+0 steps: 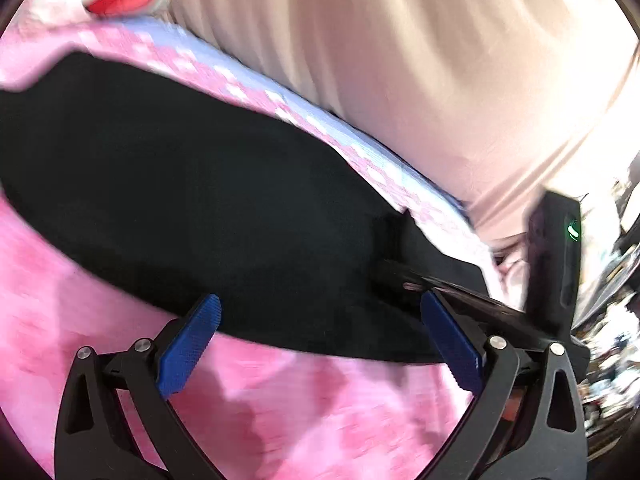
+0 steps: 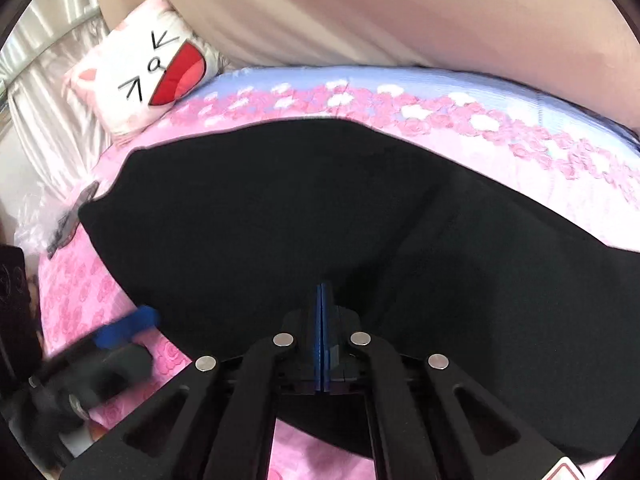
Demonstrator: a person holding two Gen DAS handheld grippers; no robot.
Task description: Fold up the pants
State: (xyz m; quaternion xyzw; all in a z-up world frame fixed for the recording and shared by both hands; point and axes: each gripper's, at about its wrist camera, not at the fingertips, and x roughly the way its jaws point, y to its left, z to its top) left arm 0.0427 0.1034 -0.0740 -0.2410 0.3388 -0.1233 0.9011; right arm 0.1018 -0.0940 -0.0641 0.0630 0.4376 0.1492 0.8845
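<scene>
the black pants (image 1: 180, 184) lie spread flat on a pink rose-print bedspread (image 1: 304, 412), running across the view just ahead of the left gripper (image 1: 320, 344). its two blue pads (image 1: 188, 348) stand wide apart with nothing between them; the near hem of the cloth sits right at the pad tips, and pink bedding fills the gap behind. past the right-hand pad, the right gripper (image 1: 404, 272) shows as a dark blurred shape pressed onto the far corner of the fabric, with a green light on its body.

from the right wrist, the right gripper (image 2: 322, 292) has its blue pads (image 2: 322, 320) pressed together. the pants (image 2: 320, 208) spread out ahead and to both sides of the fingertips, and the cloth lies right at the pads, but the black fabric against black fingers makes it impossible to tell whether a fold is pinched there. to the left of these fingers, low and blurred, the left gripper (image 2: 124, 328) sits over the bedspread (image 2: 100, 292) beside the pants' edge.

beyond the pants, ahead of the fingers, a lilac band with pink and white flowers (image 2: 400, 108) crosses the bedding. a white pillow with a cartoon face and red mouth (image 2: 152, 76) leans far ahead to the left, with shiny pale curtains (image 2: 44, 92) behind it. a beige draped fabric (image 2: 360, 12) fills the top.
</scene>
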